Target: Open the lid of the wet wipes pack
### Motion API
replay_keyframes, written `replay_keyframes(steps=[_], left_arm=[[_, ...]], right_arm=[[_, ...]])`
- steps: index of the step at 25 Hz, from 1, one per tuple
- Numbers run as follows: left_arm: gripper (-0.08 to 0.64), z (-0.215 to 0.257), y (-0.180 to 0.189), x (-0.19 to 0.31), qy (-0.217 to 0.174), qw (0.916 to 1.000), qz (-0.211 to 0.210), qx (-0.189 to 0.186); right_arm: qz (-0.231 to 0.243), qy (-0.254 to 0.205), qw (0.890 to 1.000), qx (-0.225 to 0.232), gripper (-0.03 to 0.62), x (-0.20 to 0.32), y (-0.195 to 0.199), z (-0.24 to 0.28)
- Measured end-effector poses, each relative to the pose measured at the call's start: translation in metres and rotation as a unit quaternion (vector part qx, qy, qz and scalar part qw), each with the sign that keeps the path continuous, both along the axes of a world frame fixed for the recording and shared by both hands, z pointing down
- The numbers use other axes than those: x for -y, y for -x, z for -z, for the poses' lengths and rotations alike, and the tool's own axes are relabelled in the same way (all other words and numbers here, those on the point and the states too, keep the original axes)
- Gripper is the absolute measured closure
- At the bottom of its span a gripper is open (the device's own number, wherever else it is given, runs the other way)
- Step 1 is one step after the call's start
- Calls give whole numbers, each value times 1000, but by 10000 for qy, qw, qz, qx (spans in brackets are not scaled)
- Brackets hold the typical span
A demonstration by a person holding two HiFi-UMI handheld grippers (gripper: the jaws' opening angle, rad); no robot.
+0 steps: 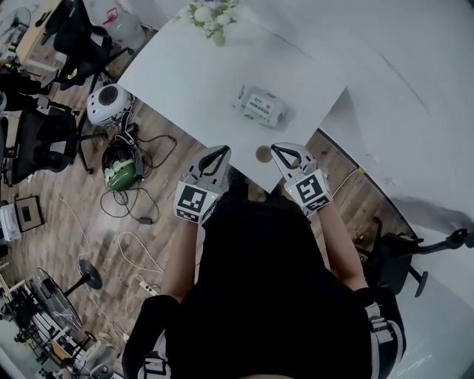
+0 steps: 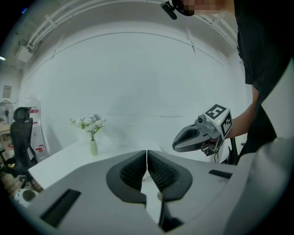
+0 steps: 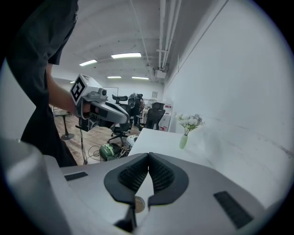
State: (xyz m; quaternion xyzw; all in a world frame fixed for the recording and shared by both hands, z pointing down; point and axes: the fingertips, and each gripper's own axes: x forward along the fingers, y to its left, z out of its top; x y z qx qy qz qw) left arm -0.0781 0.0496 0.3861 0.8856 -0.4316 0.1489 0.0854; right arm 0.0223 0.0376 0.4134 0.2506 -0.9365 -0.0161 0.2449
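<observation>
The wet wipes pack (image 1: 261, 106) lies flat on the white table (image 1: 185, 81) in the head view, white with green print, its lid down. My left gripper (image 1: 222, 152) hangs at the table's near edge, below and left of the pack, jaws shut and empty. My right gripper (image 1: 275, 149) is level with it, below the pack, also shut and empty. In the left gripper view my left gripper (image 2: 146, 153) has its pads together, and the right gripper (image 2: 176, 145) shows to the right. The right gripper view shows my right gripper (image 3: 148, 155) shut. Neither gripper view shows the pack.
A small vase of white flowers (image 1: 210, 16) stands at the table's far end. A small round brownish disc (image 1: 264, 154) lies at the near edge between the grippers. Office chairs (image 1: 44, 141), cables and a green helmet-like object (image 1: 121, 172) are on the wood floor at the left.
</observation>
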Motion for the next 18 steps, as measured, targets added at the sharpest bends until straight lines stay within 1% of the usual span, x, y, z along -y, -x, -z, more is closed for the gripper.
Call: replay_keyframes(steps=[5, 8, 10, 14, 18], left_arm=[[534, -4, 26, 24, 15, 9992, -390, -49], [534, -7, 38, 36, 63, 9976, -678, -95], [534, -12, 43, 43, 112, 9959, -889, -122], [534, -22, 46, 59, 197, 9916, -1272, -136], [534, -28, 38, 72, 217, 9884, -1496, -119]], right_arm=[[-272, -43, 9995, -143, 575, 15, 31, -5], [-460, -95, 9985, -267, 575, 27, 46, -6], [-620, -115, 9977, -267, 575, 34, 55, -4], [-899, -171, 9953, -302, 575, 47, 65, 0], [-982, -155, 9942, -401, 575, 55, 64, -5]])
